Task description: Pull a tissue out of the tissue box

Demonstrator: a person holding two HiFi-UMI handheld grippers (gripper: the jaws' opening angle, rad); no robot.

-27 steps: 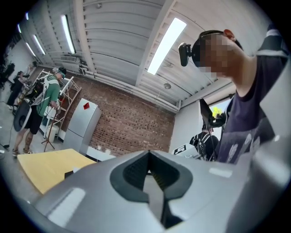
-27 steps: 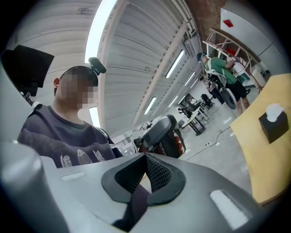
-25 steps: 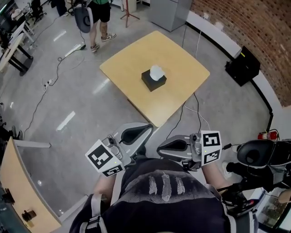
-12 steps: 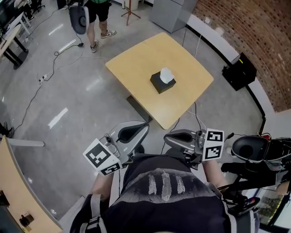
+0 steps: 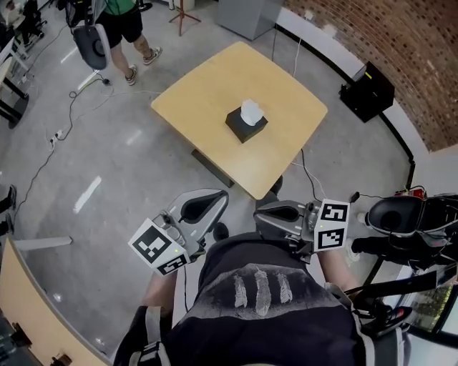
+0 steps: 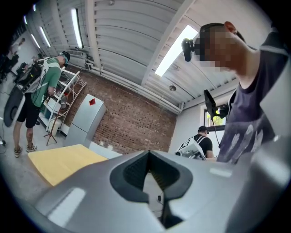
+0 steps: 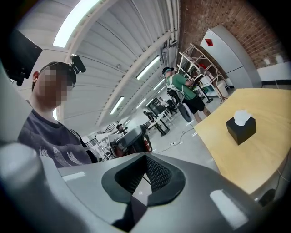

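Note:
A black tissue box (image 5: 246, 124) stands in the middle of a light wooden table (image 5: 207, 86), with a white tissue (image 5: 250, 111) sticking up from its top. The right gripper view also shows the box (image 7: 241, 129) and tissue (image 7: 241, 116), far off at the right. Both grippers are held close in front of my chest, well short of the table. My left gripper (image 5: 220, 196) and right gripper (image 5: 260, 214) are shut with nothing between them. In their own views the left gripper's jaws (image 6: 148, 153) and the right gripper's jaws (image 7: 145, 155) meet at the tips.
A person in a green shirt (image 5: 120, 18) stands beyond the table's far left with a black bag. Cables (image 5: 68, 121) trail over the grey floor. A black case (image 5: 366, 91) sits by the brick wall, a grey cabinet (image 5: 247, 14) behind the table, dark equipment (image 5: 401, 223) at my right.
Both grippers stayed shut and sank slightly towards my chest. The head view swung, so the table now sits a bit to the left. The bystander moved further up-left.

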